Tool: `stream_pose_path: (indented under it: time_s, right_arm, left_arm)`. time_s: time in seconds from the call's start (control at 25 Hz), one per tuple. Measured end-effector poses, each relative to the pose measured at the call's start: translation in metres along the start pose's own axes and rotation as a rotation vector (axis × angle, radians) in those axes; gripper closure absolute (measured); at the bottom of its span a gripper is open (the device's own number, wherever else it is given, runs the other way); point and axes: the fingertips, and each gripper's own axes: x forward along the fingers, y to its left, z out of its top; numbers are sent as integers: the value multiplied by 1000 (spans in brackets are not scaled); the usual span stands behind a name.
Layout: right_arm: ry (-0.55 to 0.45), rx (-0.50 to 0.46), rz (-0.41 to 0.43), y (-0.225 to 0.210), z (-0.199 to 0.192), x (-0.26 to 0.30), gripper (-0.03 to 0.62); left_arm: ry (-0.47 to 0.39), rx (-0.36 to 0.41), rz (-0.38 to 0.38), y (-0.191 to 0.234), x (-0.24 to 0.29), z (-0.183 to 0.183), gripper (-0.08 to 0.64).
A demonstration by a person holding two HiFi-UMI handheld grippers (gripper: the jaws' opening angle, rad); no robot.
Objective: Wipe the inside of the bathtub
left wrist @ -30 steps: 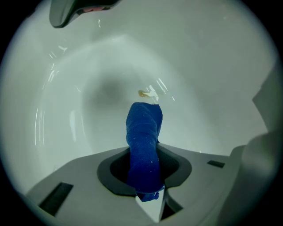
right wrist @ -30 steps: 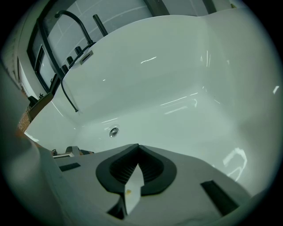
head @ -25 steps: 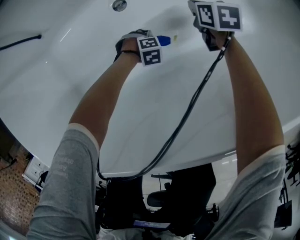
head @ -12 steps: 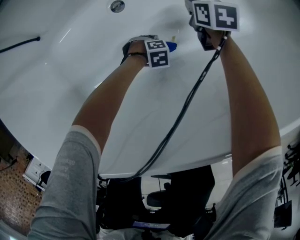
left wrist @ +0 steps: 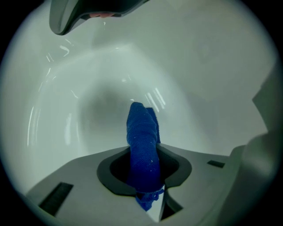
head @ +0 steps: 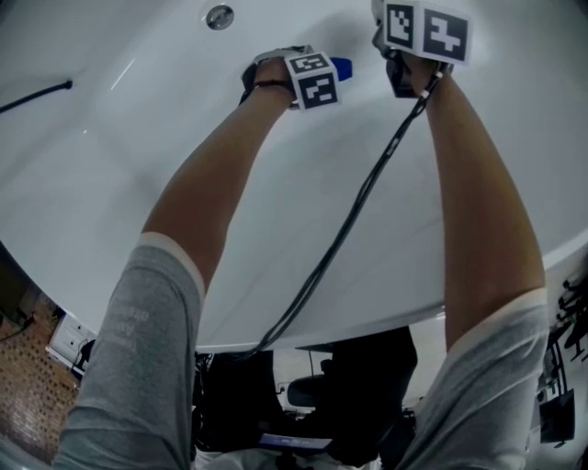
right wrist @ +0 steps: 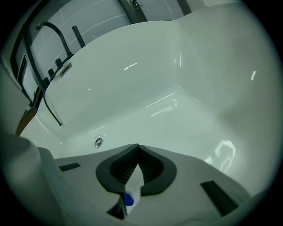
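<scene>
The white bathtub (head: 138, 184) fills the head view, and both arms reach down into it. My left gripper (head: 331, 72) is shut on a blue cloth (head: 344, 64) that lies against the tub's inner surface. In the left gripper view the rolled blue cloth (left wrist: 142, 141) stands up between the dark pads (left wrist: 177, 170) and points at the curved tub wall (left wrist: 88, 101). My right gripper (head: 404, 46) hovers just right of the left one. Its ribbed pads (right wrist: 152, 170) meet at the tips of my right gripper (right wrist: 138, 148), with nothing held.
A round drain (head: 219, 16) lies left of the left gripper, and the drain (right wrist: 98, 142) also shows in the right gripper view. A black faucet (right wrist: 53, 26) and hose (right wrist: 51, 106) sit on the far rim. A black cable (head: 349, 229) hangs from the right gripper across the tub.
My left gripper has slid the blue cloth to the right and farther along the tub surface, closer to the right gripper. The right gripper has barely moved.
</scene>
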Motion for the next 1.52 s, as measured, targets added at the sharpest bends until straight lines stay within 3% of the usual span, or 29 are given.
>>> stream_pose_path:
  time_s: [0.24,0.48,0.56,0.64,0.76,0.84,0.96,1.24,1.52]
  right_arm:
    - [-14,3,6,3,6,-3,583]
    - [-10,-5,9,5,5,0,583]
    - [-7,-5,8,5,5,0,583]
    - [-6,-7,8,5,5,-1,583]
    - [-24,-9,47,16,8,0,583]
    - [-28,-5,66,21,7,1,583]
    - [-29,1,60,18,6,2,583]
    - [-7,-2,0,3,1,0,583]
    - [-13,-10,39,13,3,3,583]
  left_arm:
    - [-22,83,-86,-58,4,13,443]
    - [-53,45,-213,-83,6,10,445]
    - [-45,57,-183,-76,5,10,445]
    - [-38,42,-77,-51,4,10,445]
    - [-19,-37,83,3,1,1,445]
    - [-10,-87,98,24,0,-5,444]
    - [-30,-94,48,21,0,-3,443]
    - [-117,-45,-104,-35,3,11,443]
    - [-110,42,-306,-88,7,12,443]
